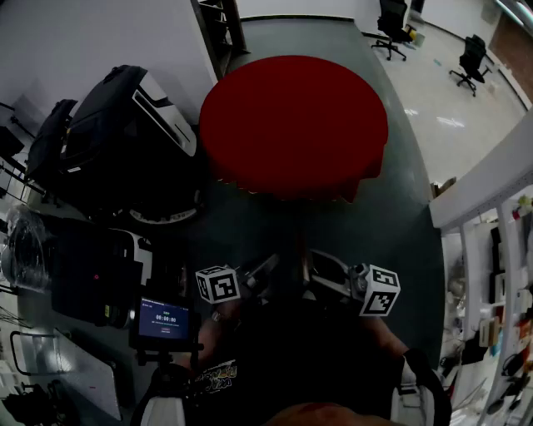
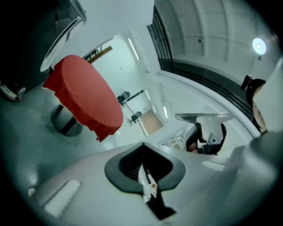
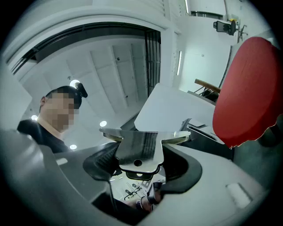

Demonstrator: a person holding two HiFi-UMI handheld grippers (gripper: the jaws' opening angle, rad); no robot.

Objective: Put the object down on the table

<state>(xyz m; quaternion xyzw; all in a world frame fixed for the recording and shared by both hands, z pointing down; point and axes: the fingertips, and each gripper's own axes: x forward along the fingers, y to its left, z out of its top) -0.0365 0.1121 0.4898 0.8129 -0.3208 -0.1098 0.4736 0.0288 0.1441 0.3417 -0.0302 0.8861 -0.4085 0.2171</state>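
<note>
1. Two grippers sit low in the head view, close against the person's body. The left gripper and right gripper angle in toward each other, their tips near but apart.
2. The right gripper is clamped on a flat, shiny metal plate with a small hole near its lower edge. The plate's wide top edge sticks out past both jaws.
3. The left gripper carries nothing. Its jaws are drawn in to a narrow slit. Its own view catches the metal plate off to the right, well clear of its jaws.
4. The round table under a red cloth lies ahead of both grippers. The cloth's scalloped near edge hangs over dark floor, and a band of that floor separates it from the grippers. So the plate is over floor, short of the table.
5. Dark bags crowd the table's left side, close to its rim.
6. Open pale floor runs right of the table, with two office chairs far back. A white shelf unit borders the near right.
</note>
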